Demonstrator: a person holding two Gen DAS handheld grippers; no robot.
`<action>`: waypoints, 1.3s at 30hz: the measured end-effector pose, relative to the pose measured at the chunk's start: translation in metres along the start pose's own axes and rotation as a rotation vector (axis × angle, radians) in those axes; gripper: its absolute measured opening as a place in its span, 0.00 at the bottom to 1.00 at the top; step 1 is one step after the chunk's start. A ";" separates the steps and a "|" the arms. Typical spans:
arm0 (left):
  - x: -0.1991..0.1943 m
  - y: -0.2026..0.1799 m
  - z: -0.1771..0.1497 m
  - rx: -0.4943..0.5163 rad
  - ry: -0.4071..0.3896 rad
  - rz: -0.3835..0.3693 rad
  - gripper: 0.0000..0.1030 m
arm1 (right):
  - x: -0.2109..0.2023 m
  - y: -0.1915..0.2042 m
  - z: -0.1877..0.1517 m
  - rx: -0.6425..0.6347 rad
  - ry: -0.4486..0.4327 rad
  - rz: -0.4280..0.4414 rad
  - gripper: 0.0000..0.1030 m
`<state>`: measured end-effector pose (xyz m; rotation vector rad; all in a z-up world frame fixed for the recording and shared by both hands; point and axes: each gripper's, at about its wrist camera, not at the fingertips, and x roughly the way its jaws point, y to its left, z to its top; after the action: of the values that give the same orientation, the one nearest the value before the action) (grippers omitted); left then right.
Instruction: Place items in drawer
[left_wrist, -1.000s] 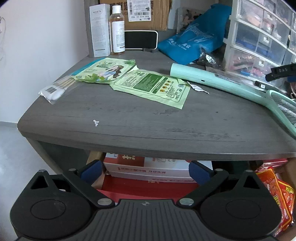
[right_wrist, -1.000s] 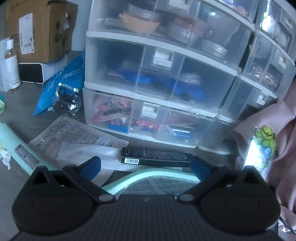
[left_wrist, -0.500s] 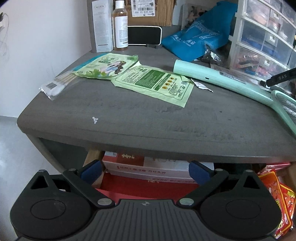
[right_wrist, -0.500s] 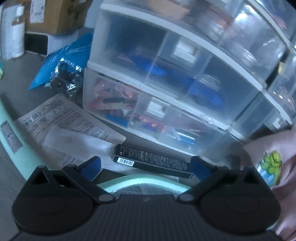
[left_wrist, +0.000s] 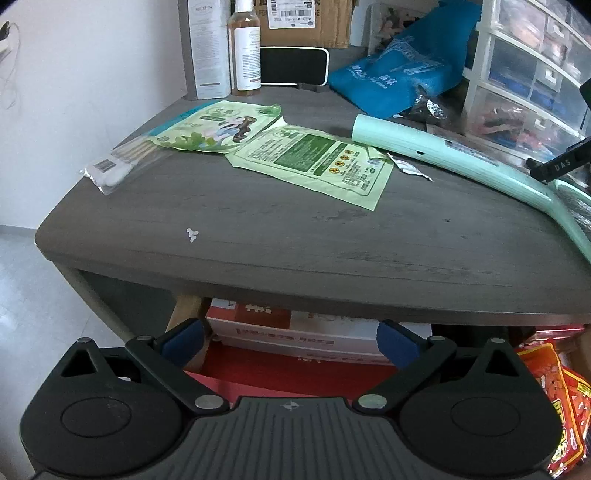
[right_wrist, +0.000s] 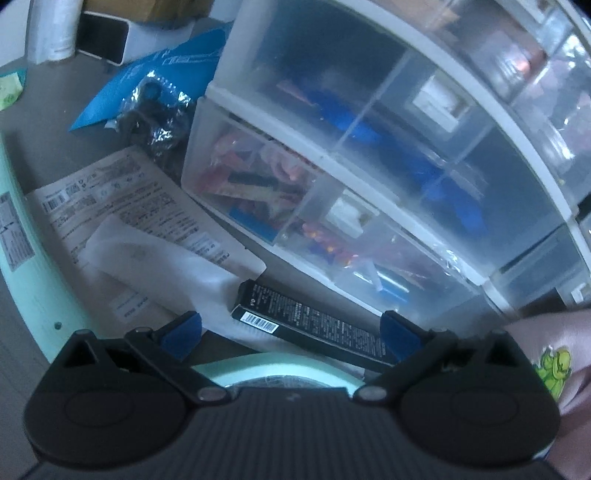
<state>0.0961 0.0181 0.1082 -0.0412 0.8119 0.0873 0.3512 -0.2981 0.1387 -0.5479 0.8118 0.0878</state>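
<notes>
My right gripper (right_wrist: 290, 334) is open, tilted, close above a long black box (right_wrist: 314, 323) with a barcode that lies on the table before a clear plastic drawer unit (right_wrist: 369, 177). The box lies between the spread blue pads without touching them. The drawers are shut and full of small items. My left gripper (left_wrist: 290, 341) is open and empty, held in front of the grey table's (left_wrist: 295, 240) front edge. On that table lie two green sachets (left_wrist: 314, 158), a packet of cotton swabs (left_wrist: 114, 168) and a mint-green swatter handle (left_wrist: 461, 162).
A printed paper sheet (right_wrist: 129, 206) and white wrapper (right_wrist: 166, 266) lie left of the black box. A blue bag (left_wrist: 395, 77), bottle (left_wrist: 245, 48) and cardboard box stand at the back. Red and white boxes (left_wrist: 295, 332) sit under the table. Pink cloth (right_wrist: 554, 354) is at right.
The right gripper has moved closer to the drawer unit and rolled, so the black box now sits between its pads. The left view has shifted only slightly.
</notes>
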 end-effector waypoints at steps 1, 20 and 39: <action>0.000 0.000 0.000 -0.001 0.001 0.000 0.98 | 0.001 0.000 0.001 -0.007 0.004 0.000 1.00; 0.002 0.000 0.000 0.003 0.014 0.017 0.98 | 0.013 -0.009 0.015 -0.049 0.006 0.032 1.00; 0.007 -0.005 -0.001 0.015 0.029 0.015 0.98 | 0.026 -0.043 0.009 0.164 -0.044 0.148 0.99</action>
<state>0.1007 0.0132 0.1026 -0.0221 0.8416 0.0954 0.3871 -0.3342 0.1434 -0.3302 0.8078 0.1675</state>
